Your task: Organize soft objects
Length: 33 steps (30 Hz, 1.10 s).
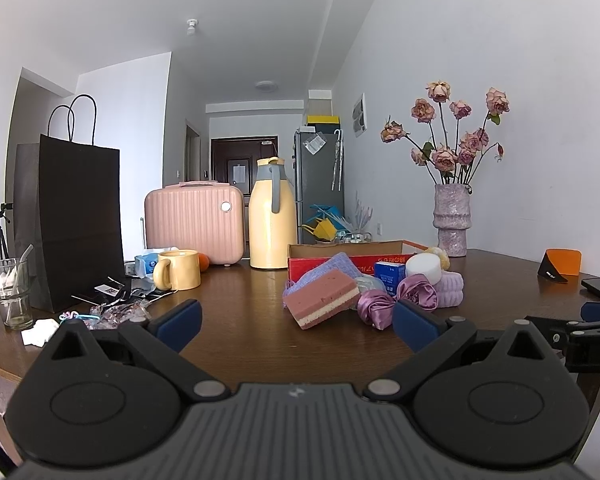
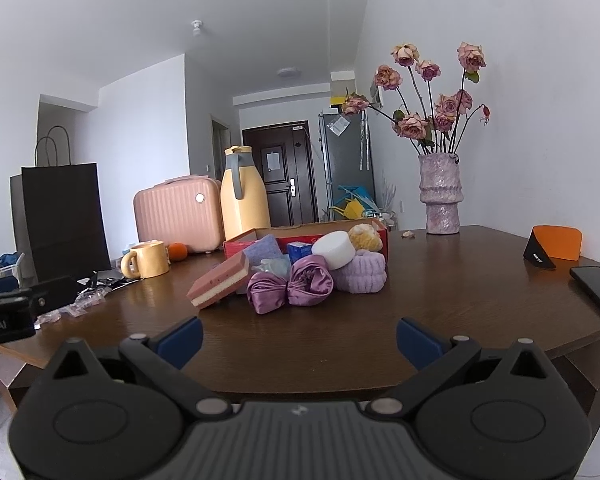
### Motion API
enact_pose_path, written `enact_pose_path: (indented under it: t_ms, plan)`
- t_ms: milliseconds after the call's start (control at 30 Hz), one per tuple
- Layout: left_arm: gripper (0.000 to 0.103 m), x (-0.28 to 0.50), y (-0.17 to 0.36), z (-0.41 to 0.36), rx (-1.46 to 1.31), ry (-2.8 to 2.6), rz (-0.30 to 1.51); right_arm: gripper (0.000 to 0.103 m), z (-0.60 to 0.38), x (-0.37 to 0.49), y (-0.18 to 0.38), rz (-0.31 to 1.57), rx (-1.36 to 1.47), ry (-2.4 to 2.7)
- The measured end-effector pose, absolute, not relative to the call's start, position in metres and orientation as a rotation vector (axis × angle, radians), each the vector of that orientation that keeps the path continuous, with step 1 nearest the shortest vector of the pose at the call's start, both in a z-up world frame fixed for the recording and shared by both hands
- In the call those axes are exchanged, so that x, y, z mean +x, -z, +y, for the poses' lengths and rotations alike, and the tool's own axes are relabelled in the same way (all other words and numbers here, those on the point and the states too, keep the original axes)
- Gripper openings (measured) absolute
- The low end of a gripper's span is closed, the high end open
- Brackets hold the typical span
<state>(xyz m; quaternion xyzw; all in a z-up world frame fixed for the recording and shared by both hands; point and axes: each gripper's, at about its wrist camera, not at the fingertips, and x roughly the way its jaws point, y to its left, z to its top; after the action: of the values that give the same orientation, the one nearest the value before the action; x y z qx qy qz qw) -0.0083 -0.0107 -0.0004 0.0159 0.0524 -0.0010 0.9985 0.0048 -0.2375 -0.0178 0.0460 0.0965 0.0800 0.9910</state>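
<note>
Where the dark wooden tabletop (image 2: 440, 292) is most crowded, near its middle, a heap of soft things is seen: a pink-and-cream layered sponge block (image 2: 219, 282) tilted on its edge, a shiny purple satin scrunchie (image 2: 290, 286) just beside it, a folded lilac fleece cloth (image 2: 360, 276) and a white foam puck (image 2: 334, 249) resting on that cloth. Directly behind them a shallow red cardboard box (image 2: 236, 245) is set. Both the left gripper (image 1: 296, 322) and the right gripper (image 2: 299, 338) are held with fingers spread wide, empty, short of the heap.
</note>
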Motion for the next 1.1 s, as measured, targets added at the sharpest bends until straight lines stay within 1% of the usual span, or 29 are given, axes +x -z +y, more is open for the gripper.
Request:
enact_pose_path:
  t_ms: [433, 600, 800, 833, 900, 967, 1033, 1067, 1100]
  plan:
    - [0.103, -0.007, 0.001, -0.010, 0.031, 0.005, 0.110, 0.103, -0.237, 0.004, 0.018, 0.191, 0.097, -0.160]
    - [0.103, 0.001, 0.002, -0.012, 0.056, 0.005, 0.079, 0.103, -0.237, 0.010, 0.017, 0.166, 0.066, -0.158]
    - [0.103, 0.044, -0.001, -0.004, 0.001, -0.017, 0.043, 0.103, -0.239, 0.054, 0.004, 0.099, 0.028, -0.123]
    - [0.103, 0.054, -0.001, -0.001, -0.007, -0.024, 0.061, 0.103, -0.238, 0.064, 0.001, 0.084, 0.022, -0.133]
    - [0.103, 0.078, -0.003, 0.002, 0.022, -0.012, 0.127, 0.103, -0.235, 0.086, -0.004, 0.110, -0.004, -0.194]
    - [0.103, 0.111, -0.004, 0.009, 0.014, 0.004, 0.204, 0.103, -0.231, 0.117, -0.010, 0.210, -0.013, -0.281]
    - [0.103, 0.141, -0.006, 0.017, -0.028, -0.007, 0.246, 0.101, -0.223, 0.148, -0.015, 0.283, 0.012, -0.347]
    - [0.103, 0.154, -0.005, 0.021, -0.052, -0.007, 0.258, 0.095, -0.219, 0.162, -0.016, 0.290, 0.030, -0.369]
    - [0.103, 0.170, -0.005, 0.026, -0.088, -0.004, 0.279, 0.082, -0.213, 0.179, -0.019, 0.302, 0.037, -0.384]
